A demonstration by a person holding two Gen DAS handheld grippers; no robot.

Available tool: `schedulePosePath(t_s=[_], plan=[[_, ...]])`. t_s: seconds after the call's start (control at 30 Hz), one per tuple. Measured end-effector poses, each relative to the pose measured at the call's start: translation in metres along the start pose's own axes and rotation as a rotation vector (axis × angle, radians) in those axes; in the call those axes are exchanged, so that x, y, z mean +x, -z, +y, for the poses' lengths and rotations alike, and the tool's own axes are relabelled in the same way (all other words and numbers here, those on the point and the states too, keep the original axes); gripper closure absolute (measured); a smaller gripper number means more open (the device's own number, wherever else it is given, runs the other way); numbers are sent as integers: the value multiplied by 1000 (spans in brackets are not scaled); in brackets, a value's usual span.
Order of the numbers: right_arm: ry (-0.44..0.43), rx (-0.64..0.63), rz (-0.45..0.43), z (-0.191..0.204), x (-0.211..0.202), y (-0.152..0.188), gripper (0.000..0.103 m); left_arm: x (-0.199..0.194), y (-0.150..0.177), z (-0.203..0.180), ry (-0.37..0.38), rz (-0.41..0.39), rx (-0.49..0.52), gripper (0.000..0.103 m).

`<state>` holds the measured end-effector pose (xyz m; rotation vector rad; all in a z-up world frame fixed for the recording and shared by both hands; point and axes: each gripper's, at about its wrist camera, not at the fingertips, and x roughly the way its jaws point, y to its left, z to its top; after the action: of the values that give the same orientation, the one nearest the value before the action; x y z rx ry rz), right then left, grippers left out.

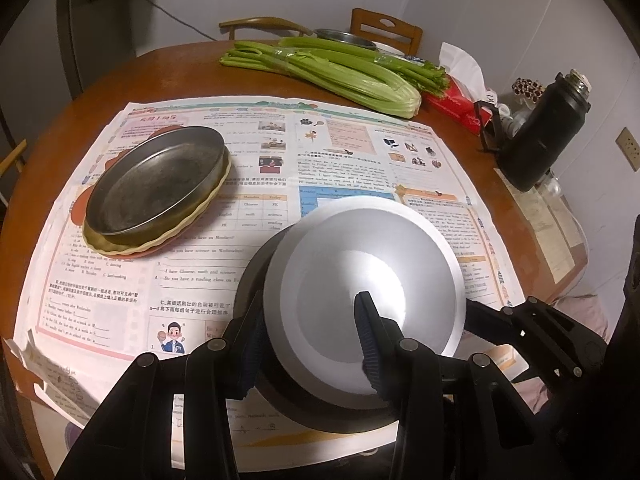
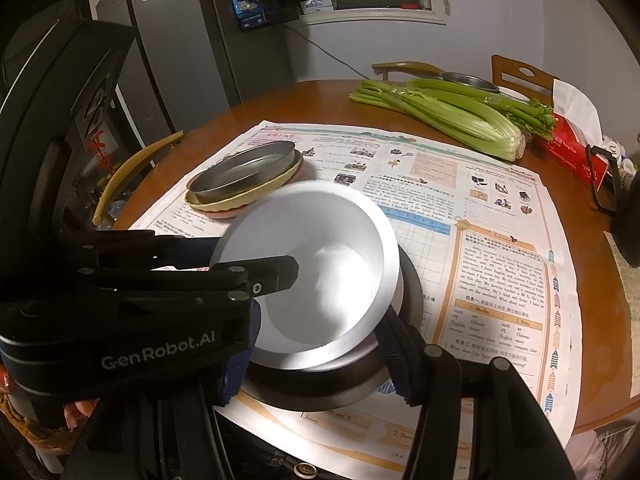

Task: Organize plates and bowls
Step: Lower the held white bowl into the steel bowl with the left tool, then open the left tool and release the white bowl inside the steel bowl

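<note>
A silver bowl point(image 1: 360, 264) point(image 2: 332, 264) sits tilted inside a wider dark bowl point(image 1: 280, 392) point(image 2: 320, 384) on the newspaper. My left gripper point(image 1: 310, 320) point(image 2: 248, 260) is shut on the silver bowl's wall, one finger inside and one outside. My right gripper point(image 2: 316, 354) point(image 1: 476, 328) comes in from the right and is shut on the dark bowl's rim, partly hidden under the silver bowl. To the far left stands a stack: a metal pan point(image 1: 156, 184) point(image 2: 244, 168) on a cream fluted plate point(image 1: 192, 220) on an orange plate point(image 1: 80, 204).
A newspaper point(image 1: 360, 140) covers the round wooden table point(image 1: 180, 72). Celery point(image 1: 340, 72) lies across the back, with a metal dish point(image 1: 344, 36) behind it. A red tissue pack point(image 1: 452, 100) and a black flask point(image 1: 548, 132) stand at the right edge. Chairs ring the table.
</note>
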<state>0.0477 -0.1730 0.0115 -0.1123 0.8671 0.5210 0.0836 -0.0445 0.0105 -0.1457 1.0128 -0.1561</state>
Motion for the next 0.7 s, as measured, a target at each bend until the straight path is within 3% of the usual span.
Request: schedulePosePath(t_s=[0.7], plan=[[21, 4, -26, -3, -6, -1, 45, -2, 0, 1, 5, -8, 3, 59]])
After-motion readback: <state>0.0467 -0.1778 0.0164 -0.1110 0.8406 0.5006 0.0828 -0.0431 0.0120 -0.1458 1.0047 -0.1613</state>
